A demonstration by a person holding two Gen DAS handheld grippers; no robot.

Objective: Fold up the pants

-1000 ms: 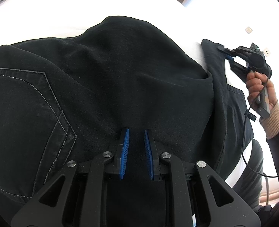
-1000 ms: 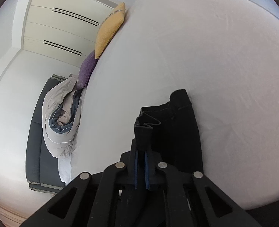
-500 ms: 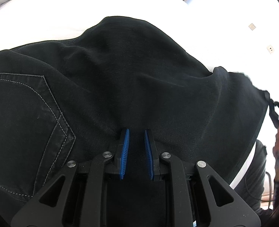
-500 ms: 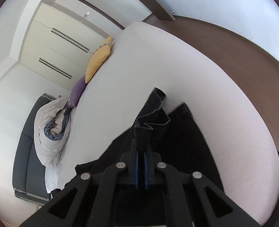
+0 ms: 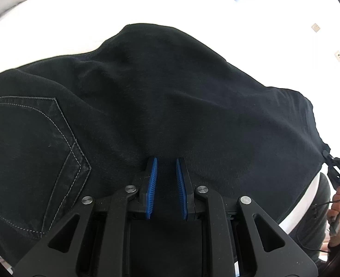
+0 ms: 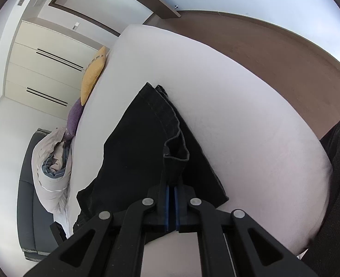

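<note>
Black pants (image 5: 165,97) lie on a white bed (image 5: 66,18), with a stitched back pocket (image 5: 43,161) at the left. My left gripper (image 5: 166,164) rests on the cloth with its blue pads a small gap apart, and pants fabric lies between them. My right gripper (image 6: 171,190) is shut on a pant leg's hem (image 6: 174,159) and holds it lifted above the bed (image 6: 250,120). In the left wrist view the right gripper (image 5: 336,168) pulls that leg out at the far right.
A yellow pillow (image 6: 92,78) and a purple pillow (image 6: 74,120) lie at the bed's head. A bundled duvet (image 6: 51,166) sits on a dark sofa (image 6: 28,219). Brown floor (image 6: 273,41) lies beyond the bed. A closet (image 6: 43,69) stands behind.
My right gripper has swung the pant leg out and down to the right, spreading the cloth flatter. The left gripper has stayed in place on the pants.
</note>
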